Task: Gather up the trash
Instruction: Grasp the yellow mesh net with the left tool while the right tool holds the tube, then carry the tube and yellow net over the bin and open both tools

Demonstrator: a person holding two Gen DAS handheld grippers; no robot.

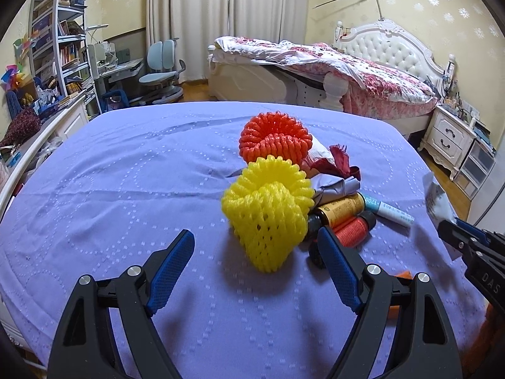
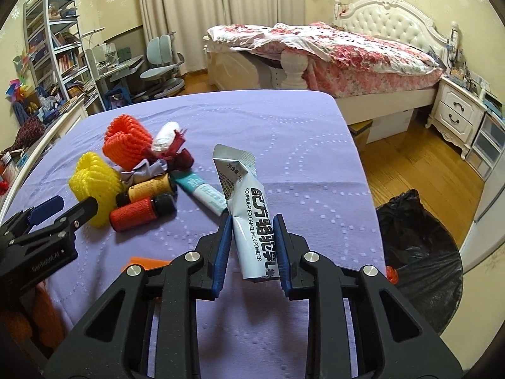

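Black bin bag (image 2: 419, 246) only in right view, sachet (image 2: 249, 221) clamped

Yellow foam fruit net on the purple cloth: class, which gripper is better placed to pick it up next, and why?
Left. The left gripper is open with the yellow foam fruit net right ahead of its fingers, while the right gripper is shut on the camel milk powder sachet.

Domestic bedroom: unmade bed (image 1: 363, 72) with tufted white headboard (image 1: 388, 42), nightstand (image 1: 448, 139), curtains (image 1: 221, 22), study desk (image 1: 121, 68) with chair (image 1: 161, 72), cluttered bookshelf (image 1: 60, 31), wood floor (image 2: 419, 164).
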